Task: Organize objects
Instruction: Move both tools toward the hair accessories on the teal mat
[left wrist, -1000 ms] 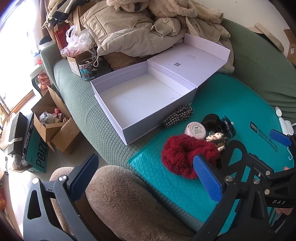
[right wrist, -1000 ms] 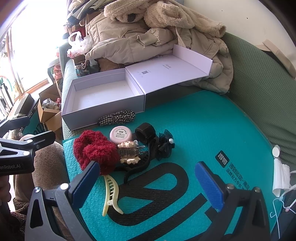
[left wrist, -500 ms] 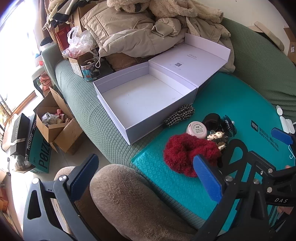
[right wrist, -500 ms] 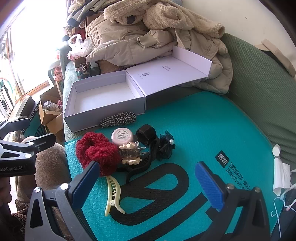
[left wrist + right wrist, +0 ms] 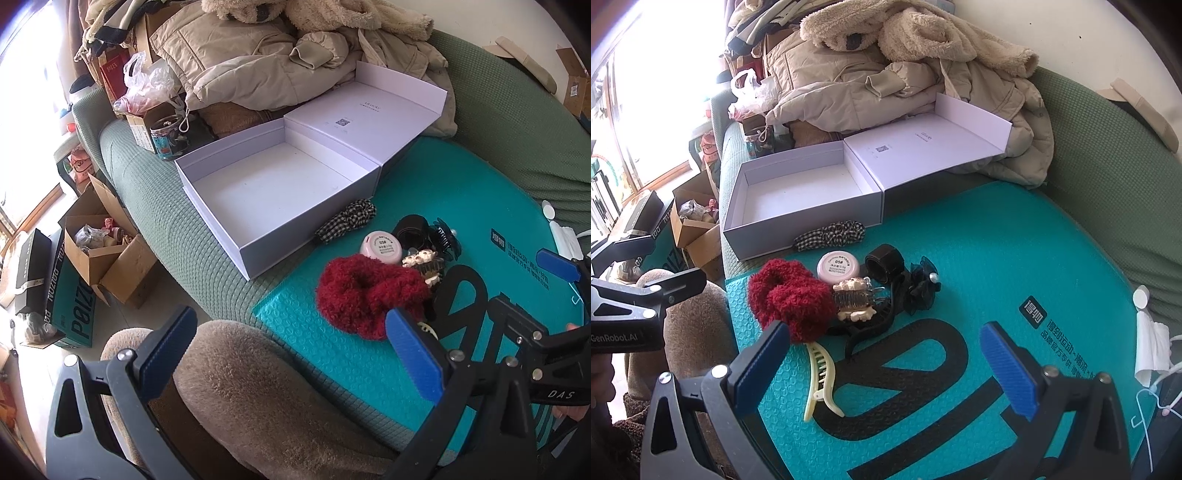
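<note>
An open white box (image 5: 280,192) (image 5: 798,195) lies on the green sofa, lid folded back, nothing inside. In front of it on a teal bubble mailer (image 5: 979,258) lie a red fuzzy scrunchie (image 5: 365,291) (image 5: 790,295), a checked scrunchie (image 5: 831,234), a pink round tin (image 5: 837,266), a black band (image 5: 884,260), a beige claw clip (image 5: 853,301), a black bow clip (image 5: 921,284) and a pale yellow hair clip (image 5: 822,376). My left gripper (image 5: 291,362) is open, low and left of the red scrunchie. My right gripper (image 5: 886,373) is open above the mailer, its left pad beside the yellow clip.
Beige coats (image 5: 886,81) are heaped behind the box. A tin can (image 5: 166,138) and a plastic bag (image 5: 147,85) sit at the sofa's left end. Cardboard boxes (image 5: 99,251) stand on the floor. A person's fleece-covered knee (image 5: 258,398) fills the near foreground. White tissue (image 5: 1148,343) lies at right.
Both cameras have drifted slightly, so the box and the hair things sit a little further right and up in view. Nothing was picked up; both grippers stay open.
</note>
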{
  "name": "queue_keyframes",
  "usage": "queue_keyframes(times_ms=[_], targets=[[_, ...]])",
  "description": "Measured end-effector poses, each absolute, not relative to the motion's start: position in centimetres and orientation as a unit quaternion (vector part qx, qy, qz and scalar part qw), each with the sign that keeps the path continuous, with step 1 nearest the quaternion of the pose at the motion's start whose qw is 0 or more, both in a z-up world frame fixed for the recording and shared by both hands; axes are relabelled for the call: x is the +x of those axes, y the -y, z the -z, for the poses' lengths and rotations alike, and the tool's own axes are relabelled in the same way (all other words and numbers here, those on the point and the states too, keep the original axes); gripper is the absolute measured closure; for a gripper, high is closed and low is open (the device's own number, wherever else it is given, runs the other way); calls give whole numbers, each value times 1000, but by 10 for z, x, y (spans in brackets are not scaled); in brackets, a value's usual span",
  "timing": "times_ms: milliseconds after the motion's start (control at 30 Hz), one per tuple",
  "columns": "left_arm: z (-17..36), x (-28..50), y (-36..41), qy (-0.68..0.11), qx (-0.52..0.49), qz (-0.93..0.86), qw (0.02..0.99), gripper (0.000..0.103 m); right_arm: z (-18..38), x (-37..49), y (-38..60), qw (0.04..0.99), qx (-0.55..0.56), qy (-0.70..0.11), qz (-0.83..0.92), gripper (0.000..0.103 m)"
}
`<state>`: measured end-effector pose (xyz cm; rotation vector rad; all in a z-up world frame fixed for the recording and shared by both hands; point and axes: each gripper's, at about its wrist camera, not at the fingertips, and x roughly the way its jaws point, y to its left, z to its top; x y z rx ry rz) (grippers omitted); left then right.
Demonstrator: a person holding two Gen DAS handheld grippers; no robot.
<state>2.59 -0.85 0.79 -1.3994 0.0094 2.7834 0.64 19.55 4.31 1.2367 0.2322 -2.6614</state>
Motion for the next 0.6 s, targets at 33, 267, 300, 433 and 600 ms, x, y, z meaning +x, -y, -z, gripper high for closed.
queue_keyframes(times_ms=[33, 267, 300, 433, 600], targets=[[-6, 26, 8, -3, -451, -893, 16, 1, -42, 7, -196, 99, 419, -77, 899, 0], [3, 25, 6, 0, -458, -888, 40, 1, -30, 13, -199, 103, 429, -70, 895, 1], [5, 25, 5, 0, -458, -888, 42, 1, -28, 14, -199, 103, 431, -69, 894, 1], [11, 23, 4, 0, -460, -886, 57, 1, -19, 16, -199, 108, 439, -68, 890, 1], [18, 19, 0, -15, -459, -885, 74, 1, -8, 17, -196, 120, 447, -72, 884, 0]])
